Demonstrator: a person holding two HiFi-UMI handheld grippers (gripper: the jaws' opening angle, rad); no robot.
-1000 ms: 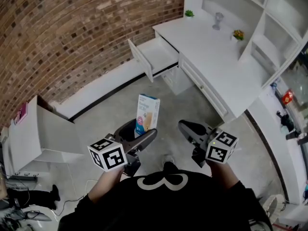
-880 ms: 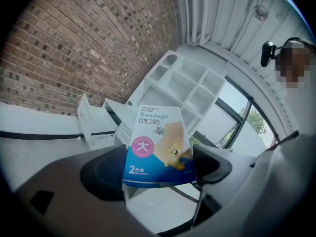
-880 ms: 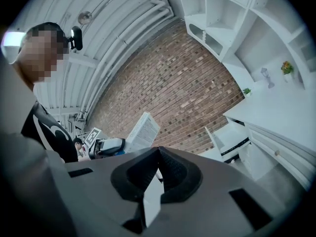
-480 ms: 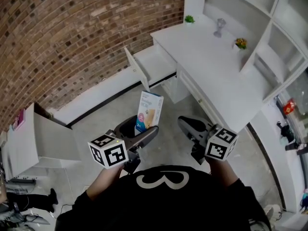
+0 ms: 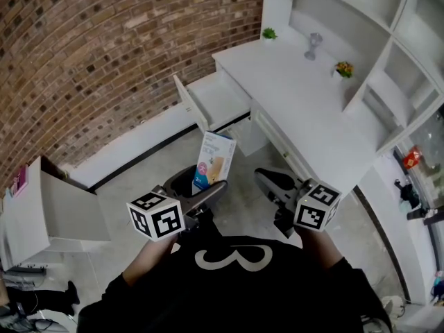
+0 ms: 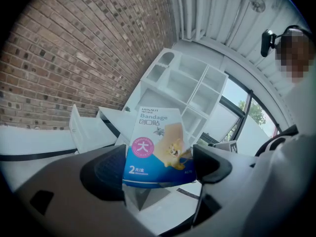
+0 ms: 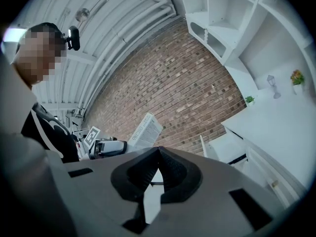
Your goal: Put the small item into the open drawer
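Observation:
A small white and blue bandage box stands upright between the jaws of my left gripper, which is shut on it. The box also shows from the side in the right gripper view. Ahead of it, the white desk has its drawer pulled out toward the brick wall. My right gripper is held beside the left one, shut, with nothing in it.
On the desk stand a small green plant, a glass and a flower pot, under white shelves. A second white cabinet with an open drawer is at the left by the brick wall.
The view has shifted a little closer to the desk and open drawer. Both grippers hold the same pose, the left still shut on the box.

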